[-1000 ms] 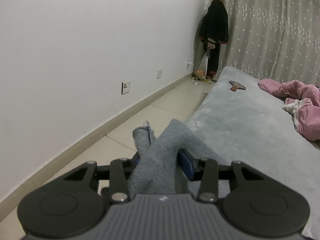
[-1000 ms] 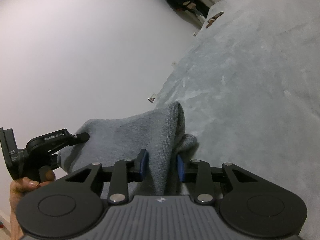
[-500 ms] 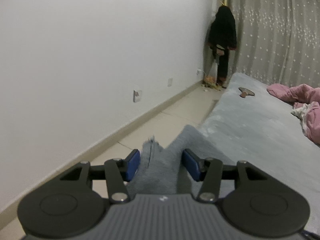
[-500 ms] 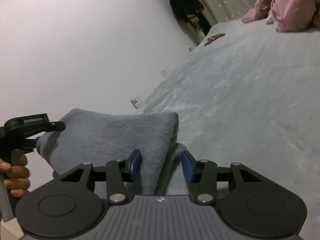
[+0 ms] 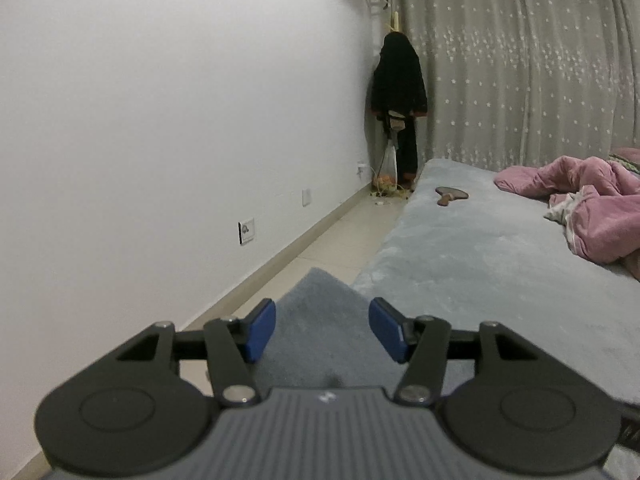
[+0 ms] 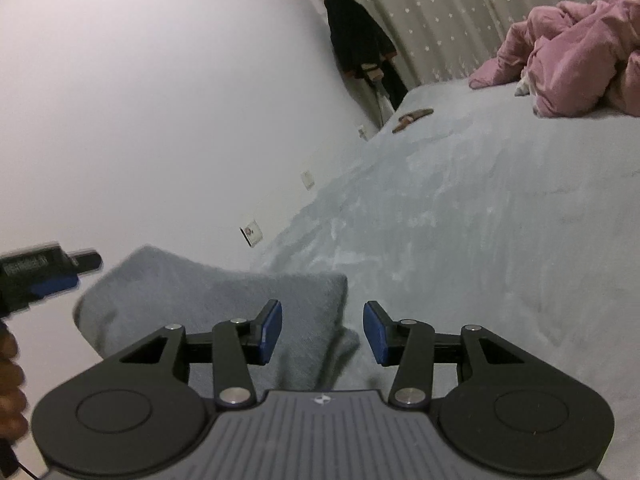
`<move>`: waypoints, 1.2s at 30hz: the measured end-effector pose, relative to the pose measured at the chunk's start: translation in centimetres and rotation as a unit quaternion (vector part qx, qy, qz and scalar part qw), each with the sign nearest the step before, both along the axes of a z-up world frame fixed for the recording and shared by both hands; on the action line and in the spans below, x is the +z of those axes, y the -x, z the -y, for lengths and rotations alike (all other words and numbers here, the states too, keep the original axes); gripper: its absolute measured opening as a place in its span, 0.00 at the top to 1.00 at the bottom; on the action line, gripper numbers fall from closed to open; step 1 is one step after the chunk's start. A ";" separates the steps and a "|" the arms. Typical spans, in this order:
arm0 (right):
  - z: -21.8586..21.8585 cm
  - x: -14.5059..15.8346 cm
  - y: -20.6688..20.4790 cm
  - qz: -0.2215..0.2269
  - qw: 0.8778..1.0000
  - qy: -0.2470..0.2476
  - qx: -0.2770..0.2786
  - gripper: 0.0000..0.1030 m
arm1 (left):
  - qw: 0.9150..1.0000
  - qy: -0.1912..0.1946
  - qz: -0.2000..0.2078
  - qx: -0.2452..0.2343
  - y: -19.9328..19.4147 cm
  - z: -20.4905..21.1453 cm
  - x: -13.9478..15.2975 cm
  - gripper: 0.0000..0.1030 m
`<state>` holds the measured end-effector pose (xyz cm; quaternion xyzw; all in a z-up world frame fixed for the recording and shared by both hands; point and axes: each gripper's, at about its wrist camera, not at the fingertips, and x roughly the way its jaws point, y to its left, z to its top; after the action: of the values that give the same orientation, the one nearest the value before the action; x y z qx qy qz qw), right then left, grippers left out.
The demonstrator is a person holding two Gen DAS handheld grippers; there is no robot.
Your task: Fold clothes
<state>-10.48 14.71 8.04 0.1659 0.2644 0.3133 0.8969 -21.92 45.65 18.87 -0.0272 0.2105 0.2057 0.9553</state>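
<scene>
A folded grey garment (image 5: 320, 304) lies at the near edge of the grey bed (image 5: 480, 264), one corner pointing toward the floor. My left gripper (image 5: 322, 328) hovers over it with its jaws opening; the cloth shows in the gap and the blue pads do not press on it. In the right wrist view the garment (image 6: 200, 292) lies flat under my right gripper (image 6: 323, 332), which is open, its left pad over the cloth's right edge. The left gripper (image 6: 82, 268) sits just left of the cloth, apart from it, with a hand (image 6: 8, 380) below it.
A pile of pink clothes (image 5: 592, 216) lies at the bed's far right, and a brown flat object (image 5: 450, 195) rests farther up the bed. A tiled floor strip (image 5: 340, 232) runs between bed and white wall. Dark clothes (image 5: 398, 80) hang in the corner by the curtain.
Both grippers let go of the grey garment and drew back and up. The bunched cloth now lies flat on the bed's edge, and the left gripper has moved away from it.
</scene>
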 end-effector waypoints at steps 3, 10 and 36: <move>-0.1 1.4 0.7 0.026 1.000 -0.012 0.010 0.56 | 1.000 0.014 0.017 -0.007 0.8 -0.3 0.2 0.43; -3.0 1.6 1.1 0.046 0.997 0.003 0.065 0.56 | 0.998 0.047 0.021 -0.038 -0.1 -0.3 -0.1 0.42; -8.1 -2.9 0.1 0.052 0.992 0.049 0.107 0.54 | 0.995 0.036 -0.096 0.008 -5.5 -2.5 -4.6 0.42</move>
<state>-10.57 22.80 5.11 0.0756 0.2487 0.4019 0.8780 -16.45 48.15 14.27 -0.0430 0.3086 0.2070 0.9274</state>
